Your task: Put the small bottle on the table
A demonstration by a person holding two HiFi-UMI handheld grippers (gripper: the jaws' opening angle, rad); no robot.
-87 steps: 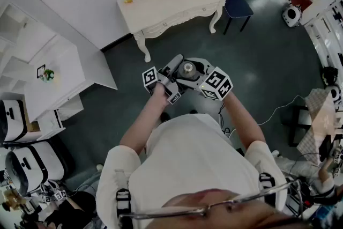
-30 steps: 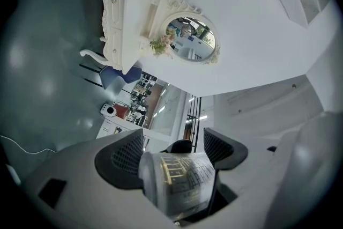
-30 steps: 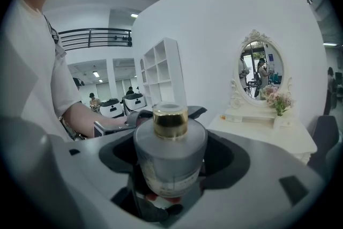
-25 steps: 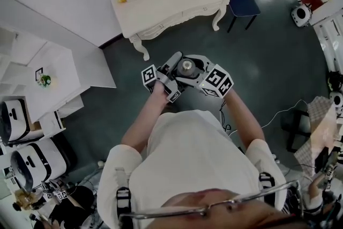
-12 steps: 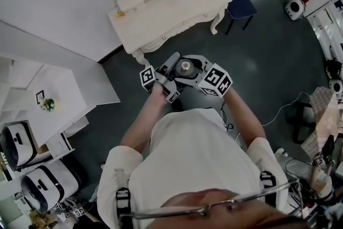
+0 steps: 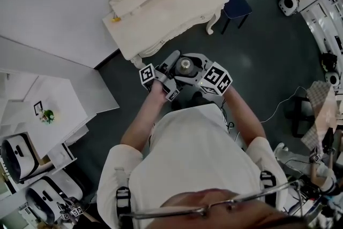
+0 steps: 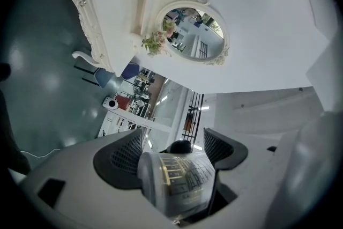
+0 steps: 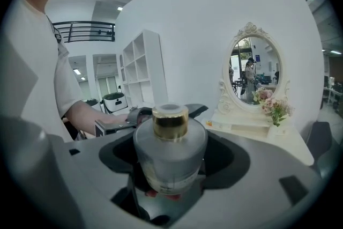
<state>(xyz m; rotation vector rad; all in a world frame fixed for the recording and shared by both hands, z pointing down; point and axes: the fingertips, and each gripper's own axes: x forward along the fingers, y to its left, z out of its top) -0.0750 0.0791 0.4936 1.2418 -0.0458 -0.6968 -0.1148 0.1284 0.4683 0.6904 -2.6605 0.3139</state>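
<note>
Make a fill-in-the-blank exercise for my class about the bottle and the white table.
The small bottle has a ___ cap.
Left tongs and right tongs both grip the small ___.
It is held above the dark ___, not the white table.
An oval ___ stands on that table.
gold; bottle; floor; mirror

No text, brand, number or sign is legible in any view.

- **Small bottle:** In the left gripper view its label shows fine gold-toned print in a grid-like layout, but the characters are too blurred to read. In the right gripper view faint dark print sits low on its body and is likewise unreadable.
- **Marker cubes:** In the head view they bear black-and-white square patterns only, with no letters or numerals.
</note>
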